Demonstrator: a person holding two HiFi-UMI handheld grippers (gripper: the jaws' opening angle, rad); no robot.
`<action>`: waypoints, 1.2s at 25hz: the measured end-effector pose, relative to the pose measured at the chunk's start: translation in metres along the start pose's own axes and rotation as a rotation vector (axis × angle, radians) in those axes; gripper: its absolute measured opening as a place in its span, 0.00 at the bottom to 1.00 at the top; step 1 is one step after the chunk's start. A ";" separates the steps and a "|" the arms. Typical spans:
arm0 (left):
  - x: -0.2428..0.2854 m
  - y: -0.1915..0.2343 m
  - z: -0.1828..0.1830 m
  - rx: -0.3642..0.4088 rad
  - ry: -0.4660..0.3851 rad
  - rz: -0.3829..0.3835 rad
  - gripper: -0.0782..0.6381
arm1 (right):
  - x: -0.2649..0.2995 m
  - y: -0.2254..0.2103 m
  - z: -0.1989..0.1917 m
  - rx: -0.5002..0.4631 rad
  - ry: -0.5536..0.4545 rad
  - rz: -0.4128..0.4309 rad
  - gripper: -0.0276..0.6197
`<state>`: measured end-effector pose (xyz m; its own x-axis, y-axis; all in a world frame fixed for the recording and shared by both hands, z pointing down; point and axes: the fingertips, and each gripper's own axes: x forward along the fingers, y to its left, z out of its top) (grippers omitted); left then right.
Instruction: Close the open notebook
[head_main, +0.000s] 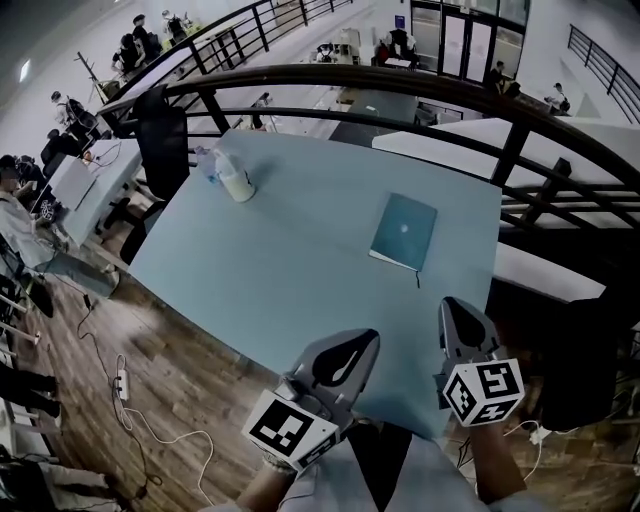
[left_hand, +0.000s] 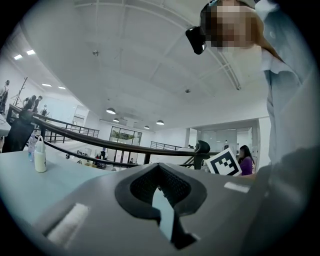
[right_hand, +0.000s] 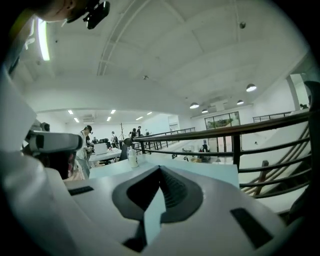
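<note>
A teal notebook (head_main: 404, 230) lies closed and flat on the light blue table (head_main: 280, 260), toward its right side, with a thin dark strap or ribbon trailing off its near edge. Both grippers hang near the table's front edge, well short of the notebook and touching nothing. My left gripper (head_main: 362, 342) (left_hand: 160, 169) is shut with nothing in it. The right gripper (head_main: 455, 306) (right_hand: 160, 171) is also shut and empty. Neither gripper view shows the notebook; both look level across the tabletop toward the railing.
A white bottle (head_main: 237, 183) (left_hand: 40, 160) (right_hand: 132, 156) stands at the table's far left. A dark curved railing (head_main: 400, 85) runs behind and to the right of the table. The right gripper's marker cube (left_hand: 223, 162) shows in the left gripper view. People sit at desks below.
</note>
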<state>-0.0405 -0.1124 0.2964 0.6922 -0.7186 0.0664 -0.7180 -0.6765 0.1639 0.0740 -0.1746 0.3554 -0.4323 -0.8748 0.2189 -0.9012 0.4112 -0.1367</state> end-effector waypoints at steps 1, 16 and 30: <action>-0.001 0.000 0.001 0.001 0.001 -0.006 0.12 | -0.003 0.002 0.003 0.008 -0.012 0.001 0.04; -0.014 -0.009 0.018 -0.004 0.009 -0.056 0.12 | -0.040 0.029 0.041 -0.102 -0.112 -0.056 0.04; -0.016 0.005 0.016 0.023 -0.015 -0.033 0.12 | -0.027 0.036 0.039 -0.105 -0.089 -0.042 0.04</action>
<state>-0.0563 -0.1073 0.2804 0.7148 -0.6978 0.0462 -0.6961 -0.7035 0.1433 0.0545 -0.1460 0.3066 -0.3936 -0.9093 0.1353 -0.9188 0.3938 -0.0266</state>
